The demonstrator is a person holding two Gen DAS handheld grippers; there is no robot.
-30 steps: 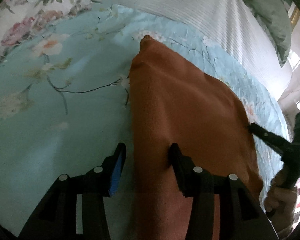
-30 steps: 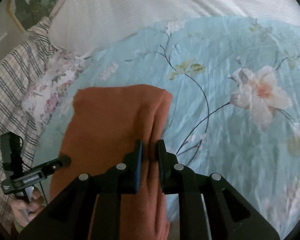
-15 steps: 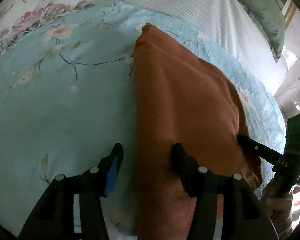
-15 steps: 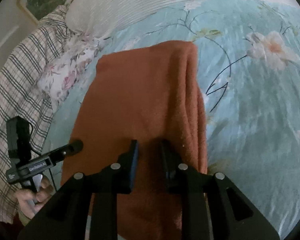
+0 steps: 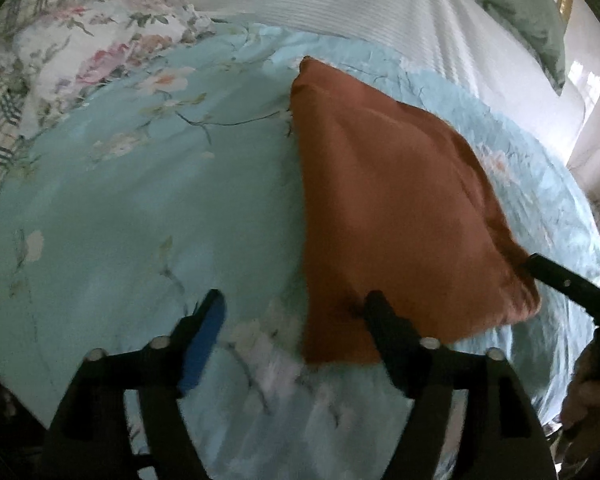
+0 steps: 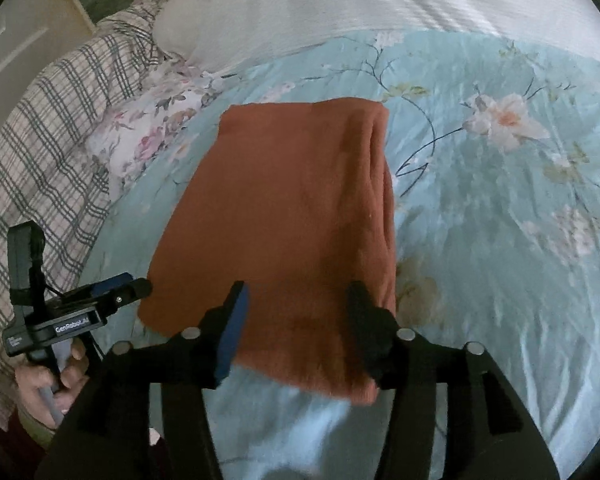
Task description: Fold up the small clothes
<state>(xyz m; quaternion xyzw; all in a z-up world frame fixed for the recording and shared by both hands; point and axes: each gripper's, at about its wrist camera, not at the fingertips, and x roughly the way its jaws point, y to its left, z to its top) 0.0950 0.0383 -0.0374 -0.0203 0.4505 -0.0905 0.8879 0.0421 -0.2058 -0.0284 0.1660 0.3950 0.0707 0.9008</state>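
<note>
On the pale-blue floral quilt (image 6: 500, 240) your folded rust-orange fleece cloth (image 6: 292, 220) lies long axis pointing away; both tongs, left gripper (image 5: 292, 312) and right gripper (image 6: 296, 300), gape empty at its near edge.

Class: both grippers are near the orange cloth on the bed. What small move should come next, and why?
Probably draw both grippers back. The orange cloth lies folded flat on the blue quilt. The right gripper and left gripper are both open, holding nothing, so this fold looks finished.
</note>
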